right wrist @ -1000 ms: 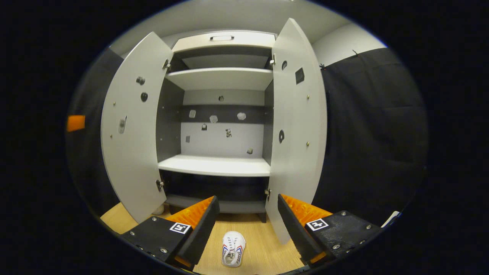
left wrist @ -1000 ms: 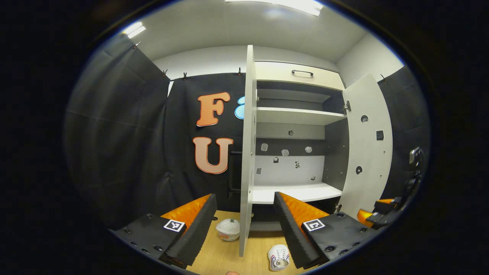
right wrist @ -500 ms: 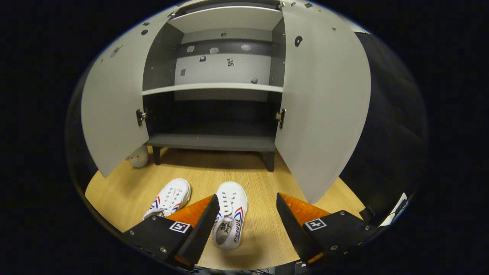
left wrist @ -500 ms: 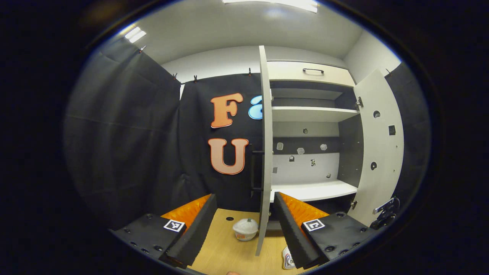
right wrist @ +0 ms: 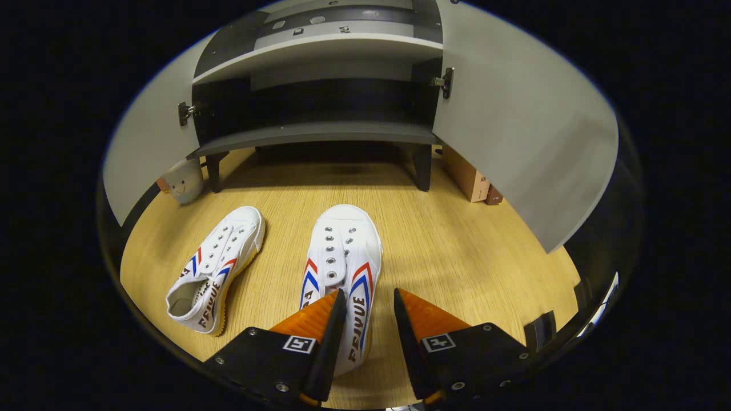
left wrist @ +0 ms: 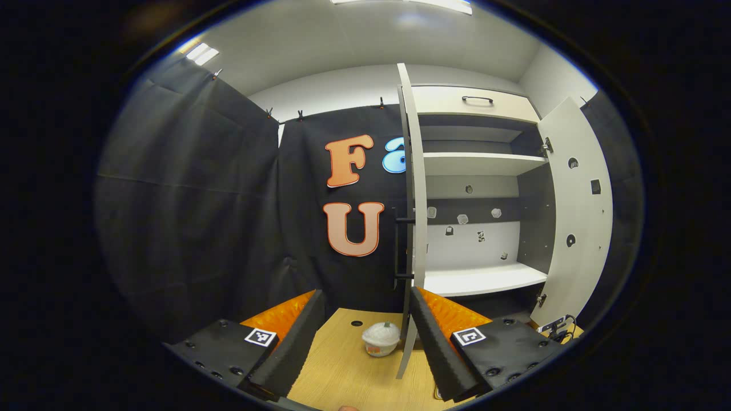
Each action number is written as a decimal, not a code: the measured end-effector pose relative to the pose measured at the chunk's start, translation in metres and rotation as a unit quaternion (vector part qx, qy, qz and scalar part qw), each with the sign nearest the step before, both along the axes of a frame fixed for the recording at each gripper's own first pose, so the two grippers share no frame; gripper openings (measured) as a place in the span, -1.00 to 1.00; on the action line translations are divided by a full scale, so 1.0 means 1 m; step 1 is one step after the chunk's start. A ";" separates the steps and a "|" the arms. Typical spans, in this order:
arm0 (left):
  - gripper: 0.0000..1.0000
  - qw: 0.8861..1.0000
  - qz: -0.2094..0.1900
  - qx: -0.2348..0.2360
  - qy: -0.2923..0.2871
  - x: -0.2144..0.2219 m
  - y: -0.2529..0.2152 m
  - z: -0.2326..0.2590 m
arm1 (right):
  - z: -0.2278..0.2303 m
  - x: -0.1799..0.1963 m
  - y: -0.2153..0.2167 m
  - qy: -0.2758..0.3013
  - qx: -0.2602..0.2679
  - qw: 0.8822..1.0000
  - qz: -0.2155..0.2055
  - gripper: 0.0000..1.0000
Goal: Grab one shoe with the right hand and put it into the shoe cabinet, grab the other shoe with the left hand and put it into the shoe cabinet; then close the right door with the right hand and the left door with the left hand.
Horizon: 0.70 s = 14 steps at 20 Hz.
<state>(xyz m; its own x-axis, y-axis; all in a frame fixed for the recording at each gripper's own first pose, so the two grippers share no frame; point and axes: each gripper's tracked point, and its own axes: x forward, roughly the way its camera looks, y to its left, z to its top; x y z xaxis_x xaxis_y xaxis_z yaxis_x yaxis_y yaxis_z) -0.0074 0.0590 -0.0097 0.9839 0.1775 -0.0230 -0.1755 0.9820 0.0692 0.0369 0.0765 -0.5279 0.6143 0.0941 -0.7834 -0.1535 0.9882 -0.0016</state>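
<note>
Right gripper view: right hand-held gripper (right wrist: 365,337) part-open, astride near shoe (right wrist: 342,268) on floor (right wrist: 457,257), gripping nothing | step: first grab | next: lower, pinch, lift toward shoe cabinet (right wrist: 314,134) | left hand-held gripper (left wrist: 365,337) wide, empty.

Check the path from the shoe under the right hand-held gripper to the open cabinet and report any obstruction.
Nothing visible blocks it. Bare floor lies between the shoe and the cabinet; both doors stand open, and the other shoe lies off to the side.

Left gripper view facing level, edge-on toward white-doored shoe cabinet (left wrist: 480,171). Right gripper view tilting down, close over pale wooden floor (right wrist: 457,251). Both sharing cabinet and floor.
</note>
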 end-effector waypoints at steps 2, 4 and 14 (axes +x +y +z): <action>0.96 1.000 0.002 0.003 0.000 0.001 0.001 0.000 | -0.007 0.004 0.000 0.014 0.007 1.000 -0.009 -0.08; 0.93 1.000 0.001 0.004 0.002 0.001 0.000 -0.001 | -0.014 0.002 0.004 0.034 0.022 0.999 -0.022 -0.24; 0.92 1.000 -0.008 -0.001 0.002 0.001 -0.005 -0.003 | 0.028 0.006 -0.005 0.007 -0.011 1.000 -0.016 -1.00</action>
